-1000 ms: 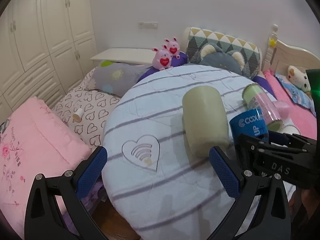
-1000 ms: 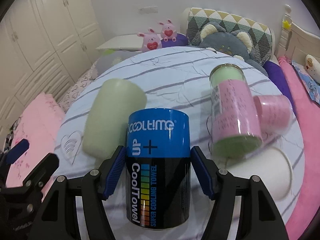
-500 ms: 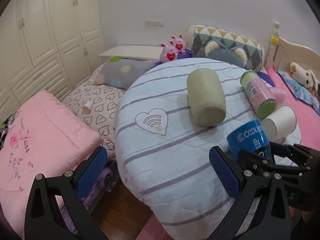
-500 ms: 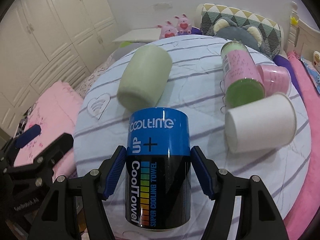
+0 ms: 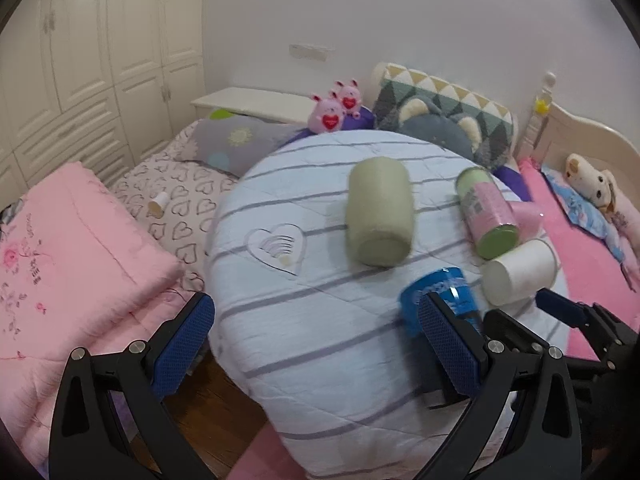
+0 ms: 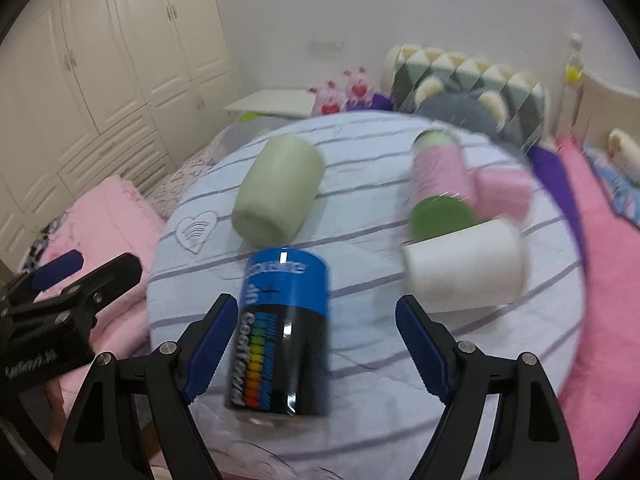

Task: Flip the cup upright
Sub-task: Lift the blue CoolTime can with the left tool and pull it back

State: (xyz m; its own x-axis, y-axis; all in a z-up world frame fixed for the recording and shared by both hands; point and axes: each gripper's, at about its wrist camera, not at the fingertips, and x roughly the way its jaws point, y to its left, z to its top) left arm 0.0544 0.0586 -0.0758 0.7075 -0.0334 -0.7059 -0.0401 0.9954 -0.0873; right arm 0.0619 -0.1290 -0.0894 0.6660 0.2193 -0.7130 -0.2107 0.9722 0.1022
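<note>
White wardrobe doors (image 5: 80,60) and a bare wall close off the room in the left wrist view, with a pink quilt (image 5: 68,248) on the left and a round table (image 5: 320,340) under a pale blue striped cover at the centre. On it a pale green cup (image 5: 378,210) lies on its side, well apart from a green-and-pink canister (image 5: 486,214), a pink cup (image 5: 528,218) and a white cup (image 5: 518,276), all three lying close together. The blue-and-black can (image 5: 440,300) stands near the table's front edge, partly hidden behind the left gripper's (image 5: 316,344) right finger. That gripper is spread wide and holds nothing. The right gripper (image 5: 560,312) shows only as a black frame at the lower right edge.

From the right wrist, the same table (image 6: 360,360) fills the frame, blurred by motion, so the print on the can (image 6: 280,332) is hard to read. Half a second ago the right gripper (image 6: 312,344) clamped the can between its pads; now the fingers (image 6: 210,340) are parted, the left one just beside the can and the right one well clear of it. The can stands slightly tilted on the cover. The green cup (image 6: 278,192), canister (image 6: 438,196), pink cup (image 6: 504,192) and white cup (image 6: 464,268) lie behind it. The left gripper (image 6: 60,280) is cut off at the left edge.
</note>
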